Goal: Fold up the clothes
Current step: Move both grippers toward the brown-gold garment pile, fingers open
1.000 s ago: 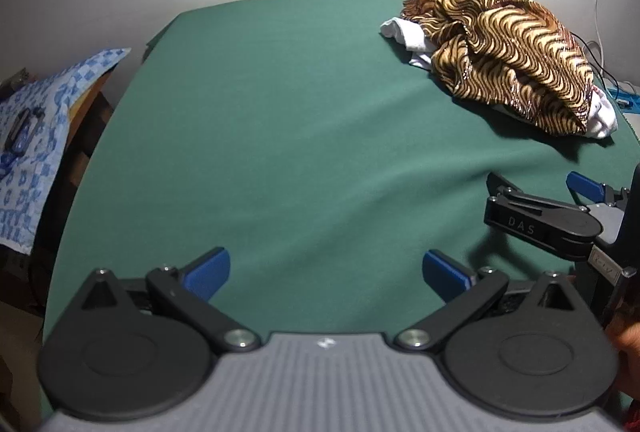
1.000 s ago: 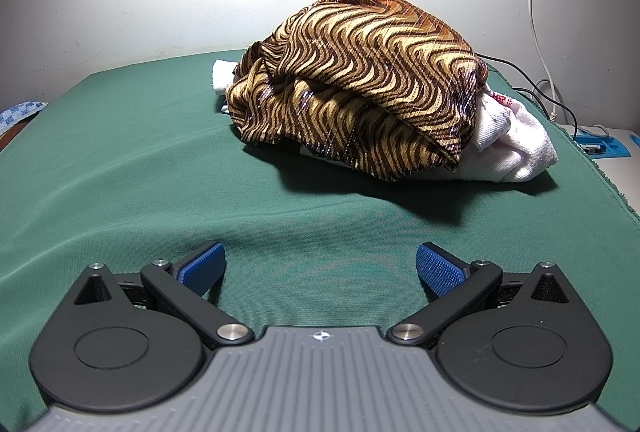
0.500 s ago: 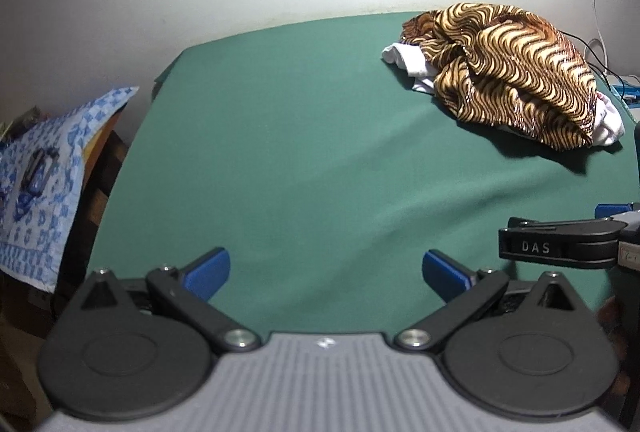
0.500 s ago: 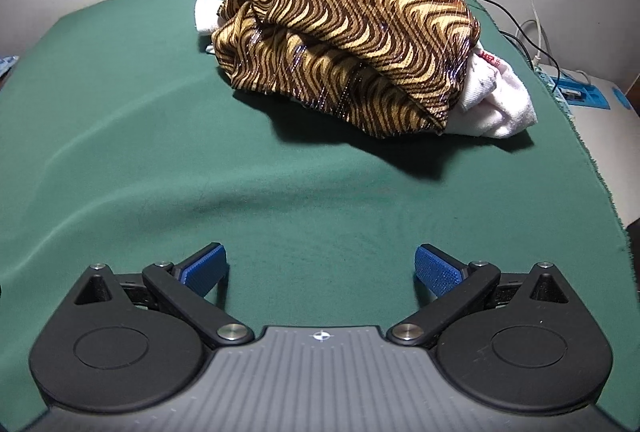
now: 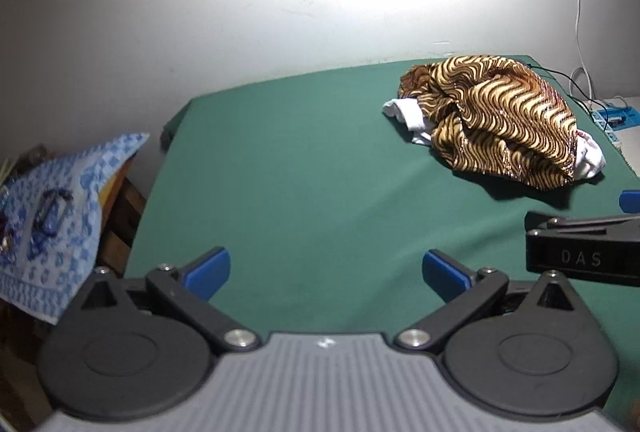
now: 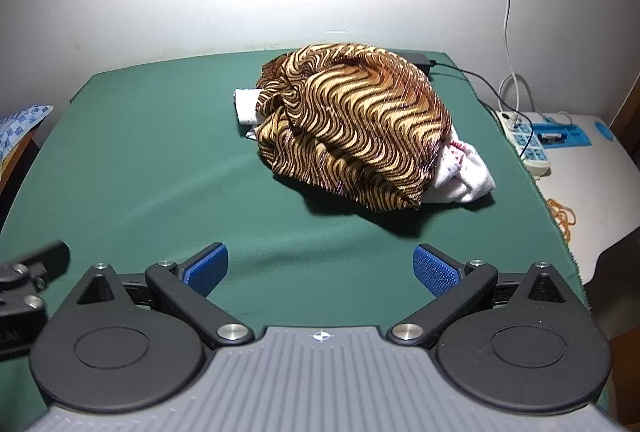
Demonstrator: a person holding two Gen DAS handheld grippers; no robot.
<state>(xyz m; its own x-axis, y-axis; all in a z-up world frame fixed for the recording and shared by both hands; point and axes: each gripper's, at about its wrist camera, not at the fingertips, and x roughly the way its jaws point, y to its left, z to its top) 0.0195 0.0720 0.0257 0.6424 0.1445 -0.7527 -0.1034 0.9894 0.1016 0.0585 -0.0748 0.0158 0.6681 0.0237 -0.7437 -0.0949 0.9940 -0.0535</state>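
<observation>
A crumpled garment with brown and gold wavy stripes lies heaped on the green table cloth, towards the far right; the same garment shows in the left wrist view. A white garment sticks out from under the heap on both sides. My right gripper hovers open, well short of the pile, nothing between its blue pads. My left gripper is open too, over bare cloth left of the pile. The right gripper's black body shows at the right edge of the left wrist view.
A blue patterned cloth covers a stand left of the table. A white side table on the right carries a power strip, cables and a blue tray. A black adapter lies behind the pile. A wall stands close behind.
Both grippers have pulled back and risen from the table. The pile now looks smaller and farther away. Both stay open.
</observation>
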